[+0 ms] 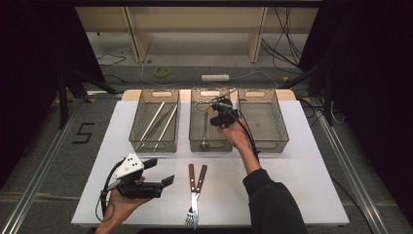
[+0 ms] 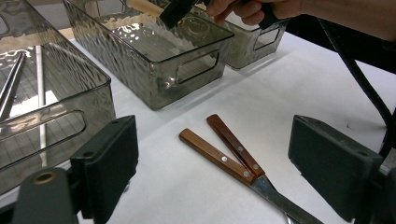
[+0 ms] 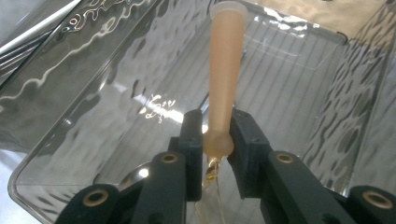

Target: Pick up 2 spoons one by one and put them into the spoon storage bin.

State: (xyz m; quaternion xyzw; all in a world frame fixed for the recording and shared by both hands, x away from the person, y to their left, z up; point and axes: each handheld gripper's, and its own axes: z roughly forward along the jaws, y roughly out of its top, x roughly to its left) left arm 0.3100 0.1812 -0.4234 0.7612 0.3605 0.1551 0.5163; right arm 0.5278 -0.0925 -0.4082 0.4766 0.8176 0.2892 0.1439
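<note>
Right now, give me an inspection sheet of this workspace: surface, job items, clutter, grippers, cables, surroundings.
Surface: white table, no spills seen.
Job's things: three smoked clear bins in a row; left bin holds long metal utensils; middle bin holds an item too small to tell; right bin, nothing seen inside. Two wooden-handled forks lie crossed at the near edge.
Clutter: nothing seen.
Grippers: right gripper, jaws shut on a pale utensil handle, over the middle bin. Left gripper, jaws open, nothing between them, facing the forks.
Cables: one trails from each gripper; loose leads on the floor behind.
Surroundings: wooden frame, dark curtains.
</note>
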